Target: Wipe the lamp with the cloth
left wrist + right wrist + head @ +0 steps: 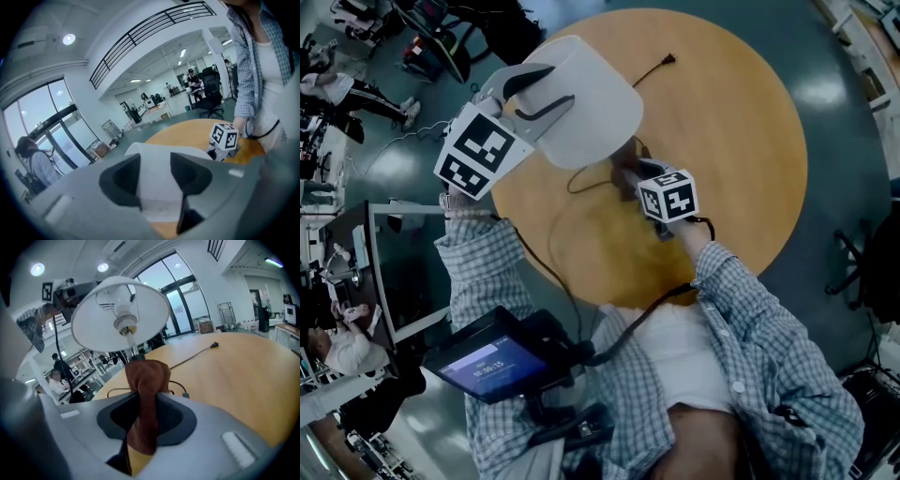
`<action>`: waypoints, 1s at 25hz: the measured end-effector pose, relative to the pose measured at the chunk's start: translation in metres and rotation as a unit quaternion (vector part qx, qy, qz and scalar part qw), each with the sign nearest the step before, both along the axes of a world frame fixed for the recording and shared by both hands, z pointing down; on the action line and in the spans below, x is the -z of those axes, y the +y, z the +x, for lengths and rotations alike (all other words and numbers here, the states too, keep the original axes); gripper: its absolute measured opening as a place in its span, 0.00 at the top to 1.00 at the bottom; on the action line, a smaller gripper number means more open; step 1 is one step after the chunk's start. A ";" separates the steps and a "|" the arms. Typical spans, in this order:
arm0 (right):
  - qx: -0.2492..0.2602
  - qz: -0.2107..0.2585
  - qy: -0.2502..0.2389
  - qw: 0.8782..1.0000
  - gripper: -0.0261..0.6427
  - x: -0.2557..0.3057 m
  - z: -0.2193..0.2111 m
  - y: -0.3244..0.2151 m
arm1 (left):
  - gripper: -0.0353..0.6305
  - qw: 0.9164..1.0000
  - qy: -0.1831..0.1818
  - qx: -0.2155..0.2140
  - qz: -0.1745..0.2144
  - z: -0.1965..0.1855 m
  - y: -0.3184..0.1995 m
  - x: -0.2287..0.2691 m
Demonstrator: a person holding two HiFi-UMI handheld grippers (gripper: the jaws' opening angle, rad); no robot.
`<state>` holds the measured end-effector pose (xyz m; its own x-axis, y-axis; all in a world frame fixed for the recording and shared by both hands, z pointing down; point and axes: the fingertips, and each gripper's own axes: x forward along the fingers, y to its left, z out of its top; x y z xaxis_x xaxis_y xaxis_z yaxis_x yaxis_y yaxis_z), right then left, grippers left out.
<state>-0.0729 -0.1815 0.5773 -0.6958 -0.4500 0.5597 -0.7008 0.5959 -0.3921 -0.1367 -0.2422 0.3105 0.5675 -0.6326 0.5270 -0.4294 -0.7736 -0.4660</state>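
My left gripper (154, 164) is pinching the lampshade (157, 197) and my right gripper (145, 404) is pinching the brown cloth (147, 376); pushing up too hard risks tipping the lamp.

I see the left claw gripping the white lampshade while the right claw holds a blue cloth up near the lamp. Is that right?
Nearly. The cloth pinched in the right claw is rust-brown, not blue, as the right gripper view shows plainly. The rest stands: the left claw is gripping the white lampshade, and the right claw holds its cloth up near the lamp.
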 end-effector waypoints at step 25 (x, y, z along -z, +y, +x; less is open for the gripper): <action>0.127 -0.028 0.255 0.958 0.81 -0.087 0.153 0.080 | 0.66 0.992 -0.080 -0.054 0.086 0.068 0.091 -0.013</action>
<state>0.0800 -0.1019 0.6647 -0.4081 -0.2619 0.8746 -0.6452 0.7605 -0.0734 -0.0690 -0.1508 0.3232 0.5554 -0.6610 0.5047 -0.2583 -0.7140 -0.6508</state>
